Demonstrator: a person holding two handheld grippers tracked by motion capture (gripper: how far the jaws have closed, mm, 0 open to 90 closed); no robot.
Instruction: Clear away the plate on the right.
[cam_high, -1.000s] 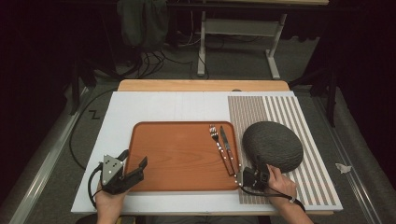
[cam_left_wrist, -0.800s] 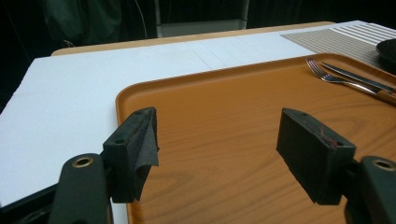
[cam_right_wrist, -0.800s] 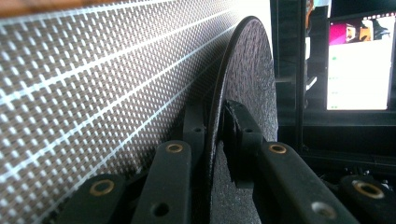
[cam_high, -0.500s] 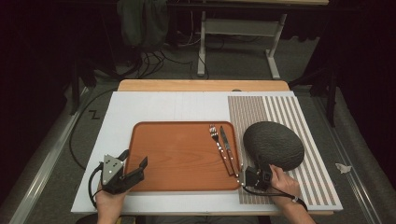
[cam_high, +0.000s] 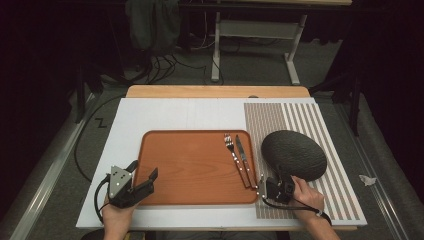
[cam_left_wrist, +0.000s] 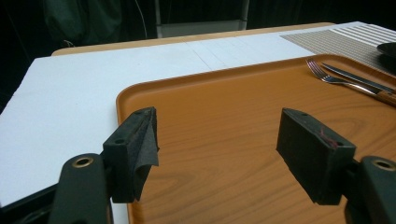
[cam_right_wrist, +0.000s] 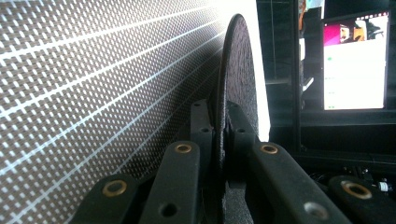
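A dark round plate (cam_high: 294, 154) lies on the striped placemat (cam_high: 320, 125) at the right. My right gripper (cam_high: 281, 184) is shut on its near rim; in the right gripper view both jaws clamp the thin plate (cam_right_wrist: 239, 70) edge-on. An orange-brown tray (cam_high: 190, 167) sits mid-table with a fork (cam_high: 235, 156) and a knife (cam_high: 244, 157) along its right side. My left gripper (cam_high: 142, 175) hovers open over the tray's near-left corner. In the left gripper view its jaws stand wide apart over the tray (cam_left_wrist: 224, 116), nothing between them, with the fork (cam_left_wrist: 336, 79) at far right.
A white board (cam_high: 175, 112) covers the wooden table (cam_high: 215, 91). Cables and a desk frame (cam_high: 255, 45) stand on the floor beyond. A lit screen (cam_right_wrist: 355, 60) shows in the right gripper view. A scrap of paper (cam_high: 367, 179) lies on the floor at right.
The right gripper and the plate's near edge have shifted slightly; the left gripper has stayed nearly still.
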